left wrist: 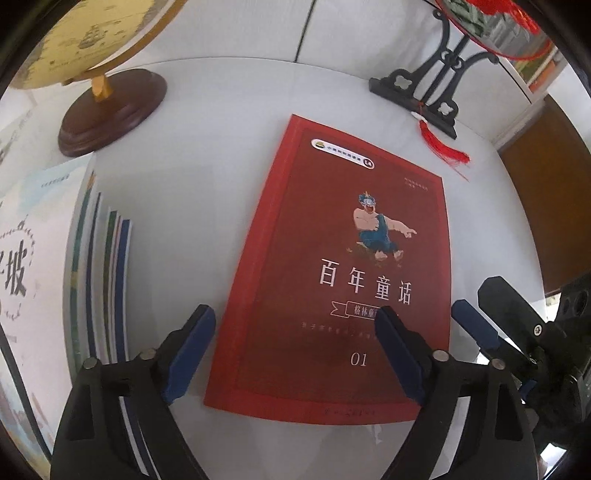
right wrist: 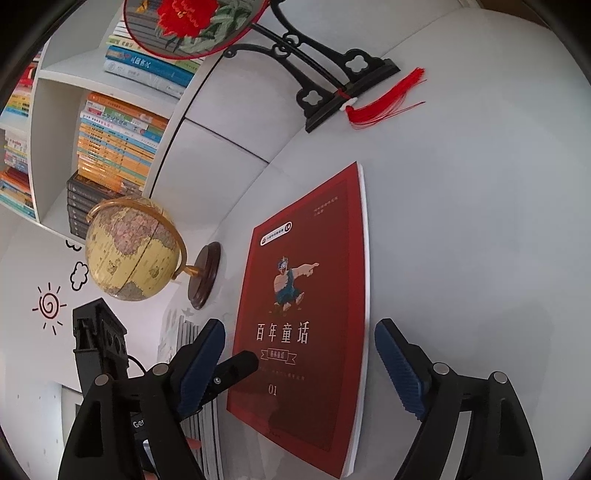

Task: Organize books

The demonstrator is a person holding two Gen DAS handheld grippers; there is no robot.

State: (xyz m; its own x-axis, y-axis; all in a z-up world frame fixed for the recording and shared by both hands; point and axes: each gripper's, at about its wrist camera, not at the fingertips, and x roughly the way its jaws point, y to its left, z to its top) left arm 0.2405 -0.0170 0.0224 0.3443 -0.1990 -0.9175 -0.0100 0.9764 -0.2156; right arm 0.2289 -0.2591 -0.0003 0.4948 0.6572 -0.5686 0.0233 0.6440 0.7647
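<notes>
Red book [left wrist: 332, 277]: deep red cover, brighter red border, white characters, small cartoon figure in blue. Surface [left wrist: 207, 155]: plain white. Globe [right wrist: 133, 251]: yellow-tan map, gold arm, dark brown base [left wrist: 114, 110]. Ornament stand [left wrist: 424, 88]: black, with red tassel [left wrist: 443, 147]. Round embroidery [right wrist: 192, 26]: red flower, green leaves, red rim. Shelf books [right wrist: 118, 147]: mostly orange, some blue spines. Both grippers: black frames, blue pads [left wrist: 190, 350].

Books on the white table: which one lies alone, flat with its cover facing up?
The red book marked 01: it lies flat by itself, while the other books form a stack showing only their edges.
</notes>
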